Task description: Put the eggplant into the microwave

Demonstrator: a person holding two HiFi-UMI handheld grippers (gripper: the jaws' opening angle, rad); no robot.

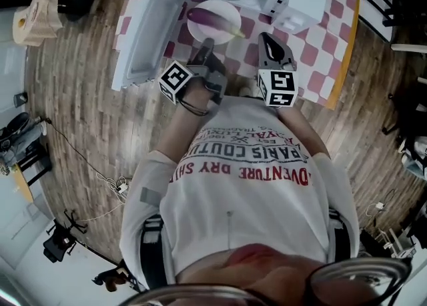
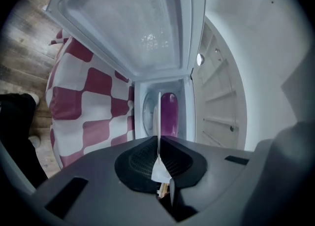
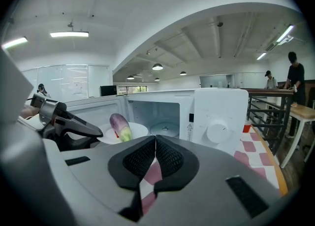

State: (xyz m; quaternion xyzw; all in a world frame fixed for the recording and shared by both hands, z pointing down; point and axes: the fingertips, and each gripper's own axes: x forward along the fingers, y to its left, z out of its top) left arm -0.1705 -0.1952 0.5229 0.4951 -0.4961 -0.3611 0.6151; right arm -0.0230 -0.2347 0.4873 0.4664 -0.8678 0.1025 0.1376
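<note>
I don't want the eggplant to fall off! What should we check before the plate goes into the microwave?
1. The microwave door is swung open: ok.
2. The left gripper is shut on the rim of the plate: ok.
3. The eggplant lies on the plate: ok.
4. The turntable inside is bare: ok.
5. The right gripper is shut, empty and beside the plate, not in its way: ok.
6. The one-sided grip is firm enough to keep the plate from tipping: cannot tell.
</note>
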